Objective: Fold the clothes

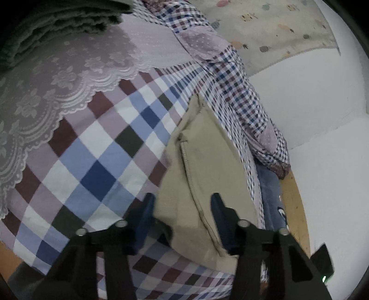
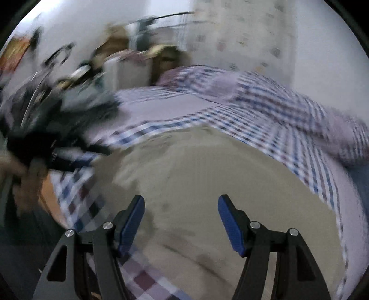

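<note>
A khaki garment with a stitched seam lies on a bedsheet of big blue, white and maroon checks. My left gripper is open low over the garment's near end, with cloth between its blue pads; the left pad sits at the cloth's edge. In the blurred right wrist view the same khaki garment fills the middle. My right gripper hangs open above it, holding nothing. At the left edge of that view a hand with the other gripper shows as a dark smear.
A white lace cover and a folded green blanket lie at the far left. A small-check quilt runs along the right, with blue denim and the wooden bed edge beyond. Blurred clutter stands behind the bed.
</note>
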`<state>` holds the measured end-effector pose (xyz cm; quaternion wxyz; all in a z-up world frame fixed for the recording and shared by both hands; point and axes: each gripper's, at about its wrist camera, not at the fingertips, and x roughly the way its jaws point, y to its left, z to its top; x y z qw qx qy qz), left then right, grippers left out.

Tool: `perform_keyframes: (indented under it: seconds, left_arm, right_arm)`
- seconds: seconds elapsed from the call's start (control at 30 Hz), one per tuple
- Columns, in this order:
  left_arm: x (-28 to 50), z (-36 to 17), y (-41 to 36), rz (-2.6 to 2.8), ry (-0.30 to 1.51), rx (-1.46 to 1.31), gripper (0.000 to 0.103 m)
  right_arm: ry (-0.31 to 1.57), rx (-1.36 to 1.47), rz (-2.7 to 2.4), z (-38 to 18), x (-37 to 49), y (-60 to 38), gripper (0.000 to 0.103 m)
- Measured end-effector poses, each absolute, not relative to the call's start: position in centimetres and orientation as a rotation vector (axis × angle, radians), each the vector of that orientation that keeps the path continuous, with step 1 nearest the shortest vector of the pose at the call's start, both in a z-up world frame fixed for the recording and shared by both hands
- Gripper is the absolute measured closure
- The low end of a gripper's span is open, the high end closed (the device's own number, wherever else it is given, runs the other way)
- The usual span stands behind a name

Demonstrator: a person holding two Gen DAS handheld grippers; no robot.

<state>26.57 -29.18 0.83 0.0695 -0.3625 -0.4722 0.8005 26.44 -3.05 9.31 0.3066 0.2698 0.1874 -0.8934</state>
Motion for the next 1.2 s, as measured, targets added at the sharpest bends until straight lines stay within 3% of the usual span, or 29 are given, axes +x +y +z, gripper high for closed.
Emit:
perform_keyframes:
  seconds: [0.07, 0.17, 0.43, 0.97, 1.07, 1.13, 1.2]
  left_arm:
    - [26.7, 0.6, -29.7, 2.408, -1.457, -1.092, 0.068]
    - [26.9, 0.3, -30.4, 2.389, -1.487, -1.075, 0.090]
    - [25.8, 1.4, -30.5, 2.276, -1.508, -0.973, 0.097]
    - [25.2, 1.8, -31.6, 2.175, -1.575, -0.928, 0.097]
    - [25.6, 1.6, -32.1, 2.178, -1.615, -0.901, 0.082]
    - [25.8, 1.4, -32.4, 2.188, -1.639, -0.907, 0.053]
    - [25.9, 1.1, -32.7, 2.201, -1.658, -0.924, 0.044]
  right_arm:
    - [0.583, 0.685, -2.304, 8.1, 27.7, -5.4, 0.032]
    - [0.653, 0.663, -2.241, 6.5, 29.1, -8.1, 0.032]
    - [0.796, 0.525, -2.211, 4.6, 30.7, -12.8, 0.024]
    - [0.901, 0.528, -2.326, 2.4, 25.3, -16.9, 0.024]
    - [0.849, 0.529, -2.329, 2.8, 25.2, -16.4, 0.024]
    - [0.836, 0.517, -2.330, 3.1, 25.1, -16.2, 0.025]
    - [0.820, 0.507, -2.331, 3.5, 24.9, -16.1, 0.027]
